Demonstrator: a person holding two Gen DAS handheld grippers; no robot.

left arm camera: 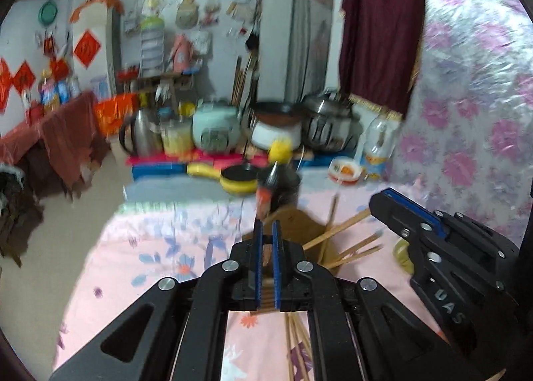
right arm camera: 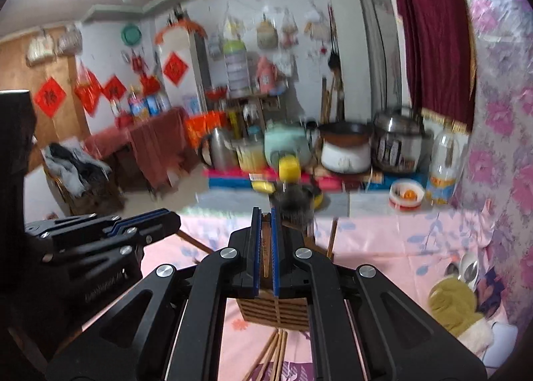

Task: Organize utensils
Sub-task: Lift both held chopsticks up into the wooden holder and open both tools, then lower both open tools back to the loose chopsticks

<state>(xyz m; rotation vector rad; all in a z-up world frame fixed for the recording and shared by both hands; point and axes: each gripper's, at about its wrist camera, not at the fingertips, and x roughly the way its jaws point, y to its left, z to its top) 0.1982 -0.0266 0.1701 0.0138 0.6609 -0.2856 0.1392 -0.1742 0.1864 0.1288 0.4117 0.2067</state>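
Both tongs pinch utensils for sorting: left tongs (left arm camera: 266,234) grip a knife (left arm camera: 268,187), right tongs (right arm camera: 265,231) a chopstick (right arm camera: 265,247), lower centre.

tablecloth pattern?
Pink tablecloth with blue and orange floral print; clearest in the right wrist view.

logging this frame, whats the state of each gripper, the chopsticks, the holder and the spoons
left gripper: jaws shut on a slim utensil handle
right gripper: jaws shut on a chopstick
loose chopsticks: scattered flat on the pink cloth
slatted wooden holder: under the right gripper, resting on the cloth
metal spoons: lying beside the green mitten
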